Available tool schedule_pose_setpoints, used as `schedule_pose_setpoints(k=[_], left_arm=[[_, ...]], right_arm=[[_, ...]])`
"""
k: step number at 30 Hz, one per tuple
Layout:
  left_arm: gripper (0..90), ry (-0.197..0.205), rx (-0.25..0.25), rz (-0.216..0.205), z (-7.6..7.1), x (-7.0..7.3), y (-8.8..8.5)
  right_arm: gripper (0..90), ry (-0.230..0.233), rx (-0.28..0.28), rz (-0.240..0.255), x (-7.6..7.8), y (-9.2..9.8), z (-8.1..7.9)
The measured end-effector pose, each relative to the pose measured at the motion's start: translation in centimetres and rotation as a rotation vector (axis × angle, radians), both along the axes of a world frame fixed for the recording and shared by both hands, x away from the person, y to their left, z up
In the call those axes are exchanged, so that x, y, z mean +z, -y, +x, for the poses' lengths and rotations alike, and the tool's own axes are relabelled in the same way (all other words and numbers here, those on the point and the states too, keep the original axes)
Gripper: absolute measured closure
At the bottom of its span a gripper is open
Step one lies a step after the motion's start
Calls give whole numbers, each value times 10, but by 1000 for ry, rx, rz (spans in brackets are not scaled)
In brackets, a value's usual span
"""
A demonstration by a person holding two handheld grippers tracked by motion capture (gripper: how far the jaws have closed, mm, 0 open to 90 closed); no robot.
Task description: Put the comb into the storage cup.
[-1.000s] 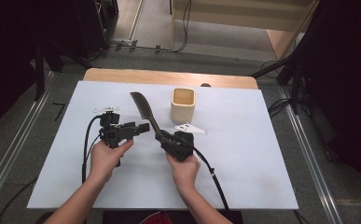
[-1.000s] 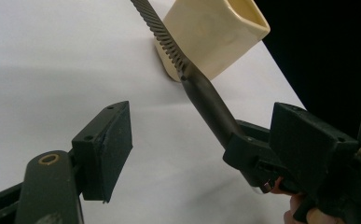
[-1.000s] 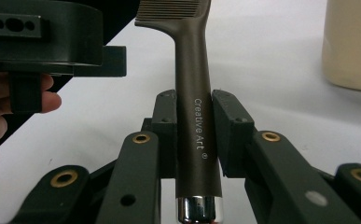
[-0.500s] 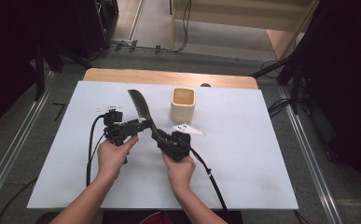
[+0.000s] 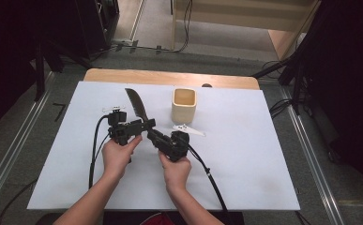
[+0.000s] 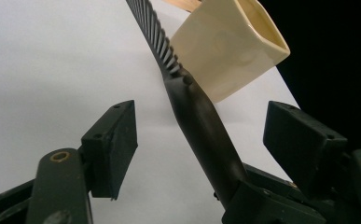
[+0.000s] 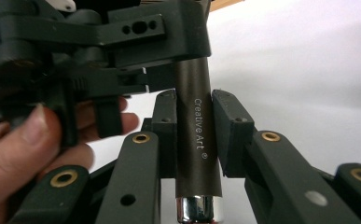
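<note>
Right gripper [image 7: 194, 135]: clamped on the tool's handle [image 7: 194, 140]; frame centre
Left gripper [image 6: 201, 144]: jaws just been closing, apart around the handle
Tool [image 5: 137, 107]: serrated blade, left of cup [image 5: 184, 104]

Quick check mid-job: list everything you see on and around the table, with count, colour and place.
Brush: one, dark, ribbed head and dark handle, held above the sheet left of the cup.
Cup: one, cream, square-mouthed, upright on the far middle of the sheet.
Sheet: one, white, covers most of the table.
Table: one, wooden, far edge bare.
Right gripper: one, black, shut on the brush handle.
Left gripper: one, black, fingers either side of the handle, clear of it; they have just been closing.
Cables: two, black, trailing from the grippers toward the near edge.
Hands: two, one on each gripper.
</note>
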State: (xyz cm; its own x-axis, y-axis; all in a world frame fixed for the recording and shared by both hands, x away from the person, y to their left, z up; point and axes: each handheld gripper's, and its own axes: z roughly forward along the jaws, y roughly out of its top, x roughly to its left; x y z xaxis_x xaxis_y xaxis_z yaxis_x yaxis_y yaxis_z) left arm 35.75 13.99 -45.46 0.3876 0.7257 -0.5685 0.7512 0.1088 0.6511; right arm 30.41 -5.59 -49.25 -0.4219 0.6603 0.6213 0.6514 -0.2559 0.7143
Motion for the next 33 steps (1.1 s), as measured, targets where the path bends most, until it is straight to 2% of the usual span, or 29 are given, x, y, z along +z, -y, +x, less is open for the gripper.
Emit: schedule_pose_setpoints(k=[3,7,13,27,33], left_arm=[[308,-2,3,0,0,-1,0],[339,-16,5,-22,1,-2,-1],[400,-21,11,-13,1,-3,-1],[626,-44,19,-62,1,-3,-2],[656,-63,24,-90,1,-5,-3]], right_arm=[[701,-1,-1,15,0,-2,-1],[702,0,-3,24,-1,-2,0],[702,-4,-5,38,-3,-3,0],[701,-3,-13,50,-5,-3,-1],[701,-5,-9,54,-5,-3,-1]])
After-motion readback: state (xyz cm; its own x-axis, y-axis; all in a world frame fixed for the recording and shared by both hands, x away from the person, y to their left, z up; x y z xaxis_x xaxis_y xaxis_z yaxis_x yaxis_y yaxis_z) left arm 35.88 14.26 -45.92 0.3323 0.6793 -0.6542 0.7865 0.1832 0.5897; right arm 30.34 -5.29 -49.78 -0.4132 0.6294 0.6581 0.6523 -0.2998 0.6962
